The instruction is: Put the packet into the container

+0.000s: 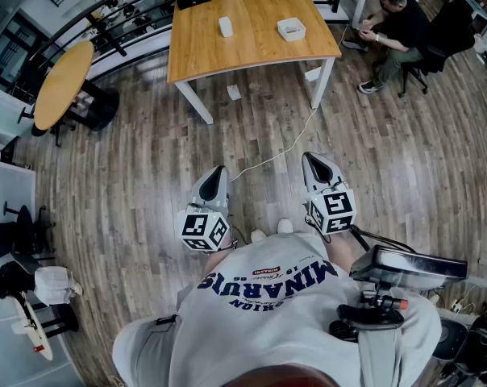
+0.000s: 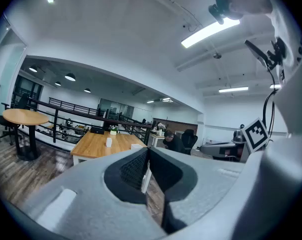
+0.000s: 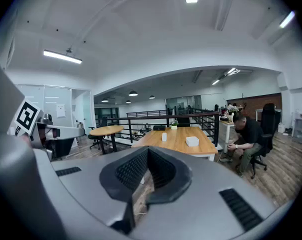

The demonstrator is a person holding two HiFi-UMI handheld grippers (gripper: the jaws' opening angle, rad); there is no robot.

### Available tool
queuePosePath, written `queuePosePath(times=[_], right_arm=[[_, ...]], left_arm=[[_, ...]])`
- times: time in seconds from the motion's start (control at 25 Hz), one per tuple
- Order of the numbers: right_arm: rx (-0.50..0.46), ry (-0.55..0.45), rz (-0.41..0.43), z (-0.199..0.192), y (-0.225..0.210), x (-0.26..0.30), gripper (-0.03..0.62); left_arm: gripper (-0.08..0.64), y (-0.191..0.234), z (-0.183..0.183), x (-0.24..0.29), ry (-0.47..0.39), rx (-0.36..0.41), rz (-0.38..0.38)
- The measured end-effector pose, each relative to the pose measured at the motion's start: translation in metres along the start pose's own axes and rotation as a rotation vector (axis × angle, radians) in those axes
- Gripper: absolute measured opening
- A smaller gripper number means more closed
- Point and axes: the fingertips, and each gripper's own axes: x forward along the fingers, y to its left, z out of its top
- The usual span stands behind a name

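**Plainly nothing in hand: both claws shut, the packet well out of reach**

The left claw (image 1: 215, 172) and the right claw (image 1: 312, 159) are held side by side in front of the person, roughly level, over bare wooden floor (image 1: 147, 160). Each claw's own view shows its jaws closed together with nothing between them.

The task's things sit well apart from them on the tabletop (image 1: 251, 55). A small white upright item there is probably the packet (image 1: 226, 27), though it is too small to tell for sure. To its right, near it but not touching, is the shallow white container (image 1: 292, 36).

As I judge it, the risks from here are these:

- A white cable (image 1: 284, 153) trails across the floor between the person and the tabletop, so a step toward it could catch a foot.
- If either claw arrives with its jaws closed, it would shove the packet rather than take it. A thing standing upright like that is likely to topple or slide away.
- The container looks light and low. A packet let go at its rim rather than over its middle could tip it or drop beside it.
- The wrong white item might be picked, since another small pale thing (image 1: 234, 92) lies on the floor under the tabletop.
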Motion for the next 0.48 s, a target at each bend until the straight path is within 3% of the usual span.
queuePosePath(times=[0.16, 0.48], right_arm=[[0.032, 0.018, -0.03, -0.009, -0.02, 0.0, 0.009], [0.076, 0.001, -0.011, -0.017, -0.052, 0.018, 0.009]], left_arm=[[0.018, -0.009, -0.002, 0.013, 0.037, 0.01, -0.022], [0.018, -0.017, -0.02, 0.027, 0.075, 0.003, 0.005]])
